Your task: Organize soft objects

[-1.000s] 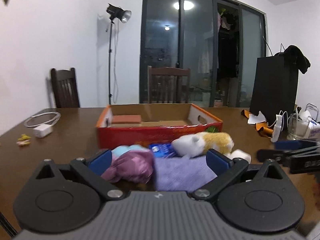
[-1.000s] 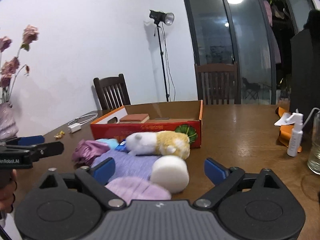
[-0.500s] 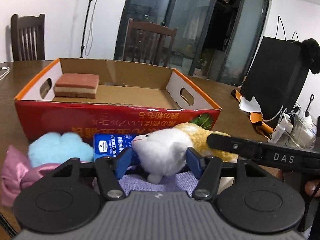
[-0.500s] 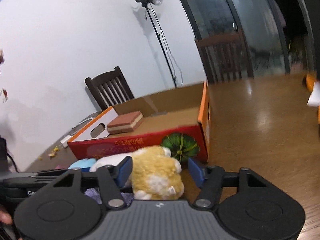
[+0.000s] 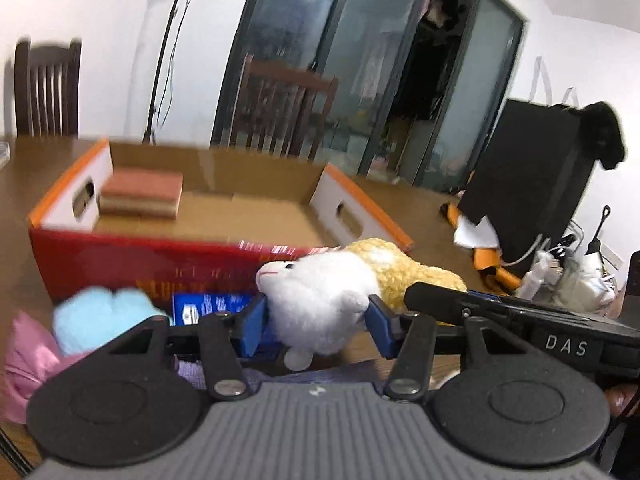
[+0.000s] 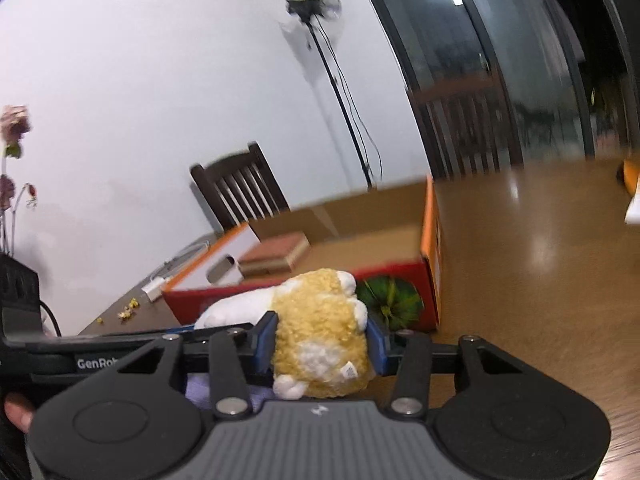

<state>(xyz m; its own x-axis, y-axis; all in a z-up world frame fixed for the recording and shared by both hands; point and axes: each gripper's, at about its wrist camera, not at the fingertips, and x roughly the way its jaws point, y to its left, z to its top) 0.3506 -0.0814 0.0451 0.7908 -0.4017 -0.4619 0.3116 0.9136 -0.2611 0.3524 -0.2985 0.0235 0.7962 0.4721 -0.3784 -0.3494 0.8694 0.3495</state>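
Note:
A white and yellow plush hamster [image 5: 320,300] hangs between my two grippers, just in front of the red cardboard box [image 5: 120,264]. My left gripper [image 5: 318,326] is shut on its white head end. My right gripper [image 6: 320,346] is shut on its yellow rear end [image 6: 320,340]. The toy is lifted a little off the table. A layered sponge [image 5: 140,198] lies in the box's left corner, also seen in the right wrist view [image 6: 276,258]. A light blue plush [image 5: 100,320], a pink cloth [image 5: 28,360], a blue tissue pack [image 5: 208,308] and a purple cloth [image 5: 320,376] lie below.
A black bag [image 5: 532,184] and a cluster of bottles and cables [image 5: 568,276] stand at the right of the wooden table [image 6: 540,280]. A white charger with cable [image 6: 154,290] lies at the table's left. Chairs [image 5: 280,108] stand behind the box.
Both grippers closed on the plush hamster, left on the head, right on the rear, and raised it slightly toward the box. A second ago both were open and farther back.

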